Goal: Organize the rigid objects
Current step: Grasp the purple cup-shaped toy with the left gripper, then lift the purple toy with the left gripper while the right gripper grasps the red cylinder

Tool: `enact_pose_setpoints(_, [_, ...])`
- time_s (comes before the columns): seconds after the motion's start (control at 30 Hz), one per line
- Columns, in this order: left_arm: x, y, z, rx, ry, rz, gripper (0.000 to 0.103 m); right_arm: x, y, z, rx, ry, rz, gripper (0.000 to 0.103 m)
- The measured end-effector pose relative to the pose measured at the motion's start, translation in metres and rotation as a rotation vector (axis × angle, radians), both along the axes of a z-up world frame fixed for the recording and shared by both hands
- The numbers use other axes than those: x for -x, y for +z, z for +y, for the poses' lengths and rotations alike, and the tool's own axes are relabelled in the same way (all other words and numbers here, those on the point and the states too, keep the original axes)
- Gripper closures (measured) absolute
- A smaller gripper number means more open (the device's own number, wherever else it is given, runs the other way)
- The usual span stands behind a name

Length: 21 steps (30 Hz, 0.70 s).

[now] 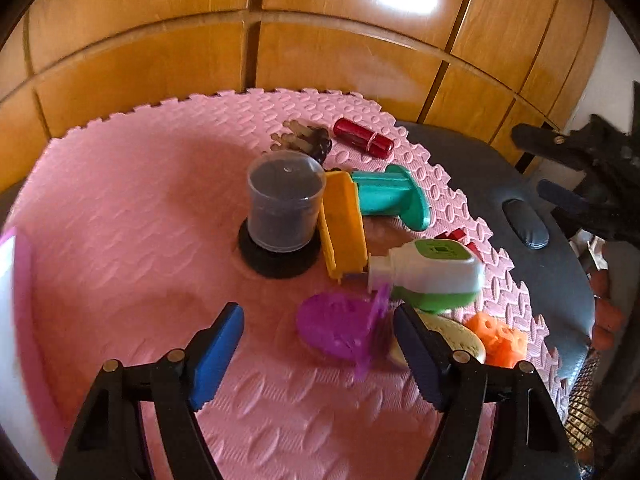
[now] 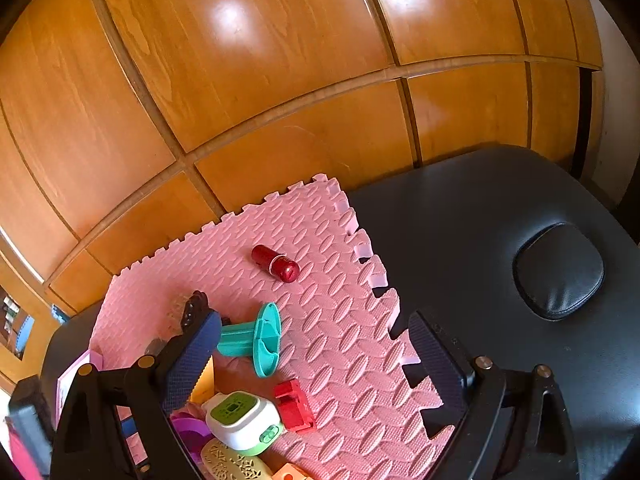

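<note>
Both claws gaped wide and held nothing: the left gripper (image 1: 318, 344) hung above the pink mat (image 1: 132, 208), its right finger close to a purple piece (image 1: 340, 330), while the right gripper (image 2: 320, 356) hovered over the mat's edge. Beyond lay one white-green bottle (image 1: 430, 276), one yellow tray (image 1: 346, 226), one teal spool (image 1: 394, 196), one lidded cup (image 1: 284, 200) and one red tube (image 1: 363, 137). Past the mat ran a black padded table (image 2: 500, 216) and wood panelling (image 2: 248, 80).
</note>
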State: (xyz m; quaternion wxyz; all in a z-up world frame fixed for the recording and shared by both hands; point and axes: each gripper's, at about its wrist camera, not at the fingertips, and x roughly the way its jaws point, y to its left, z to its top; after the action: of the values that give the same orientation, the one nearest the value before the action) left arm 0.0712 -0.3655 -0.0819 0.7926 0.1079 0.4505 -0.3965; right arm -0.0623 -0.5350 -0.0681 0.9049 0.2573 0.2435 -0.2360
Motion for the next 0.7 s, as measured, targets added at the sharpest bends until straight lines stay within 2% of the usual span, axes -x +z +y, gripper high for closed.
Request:
enact_pose_setpoints(0.03, [-0.002,-0.004,-0.003,0.001,-0.009,0.02,0.035,0.0,0.0,0.0,0.0,0.0,0.0,0.007])
enact_pose_setpoints(0.07, [-0.004,-0.008,-0.005,-0.001,-0.021,0.038,0.05,0.0,0.0,0.0,0.001,0.001,0.001,0.007])
enact_pose_setpoints(0.1, [-0.005,-0.01,-0.006,0.008,-0.032,0.058,0.056,-0.001,0.0,0.0,0.002,0.001,0.003,0.007])
enact_pose_setpoints(0.17, [-0.005,-0.009,-0.002,0.032,-0.027,0.064,0.06,-0.002,-0.001,0.0,0.004,0.002,0.005,0.007])
enact_pose_setpoints(0.33, [0.0,-0.008,0.014,0.03,-0.009,0.061,0.061,-0.003,-0.001,0.001,0.013,0.005,0.011,0.007])
enact_pose_setpoints(0.47, [0.009,-0.005,0.029,-0.005,0.022,0.012,0.061,-0.005,-0.004,0.001,0.01,0.012,0.029,0.007])
enact_pose_setpoints(0.53, [0.016,-0.004,0.038,-0.014,0.034,-0.009,0.061,-0.008,-0.006,0.001,0.005,0.022,0.046,0.012])
enact_pose_setpoints(0.7, [0.028,-0.003,0.06,-0.029,0.048,-0.024,0.061,-0.02,-0.016,0.001,-0.037,0.072,0.092,0.015])
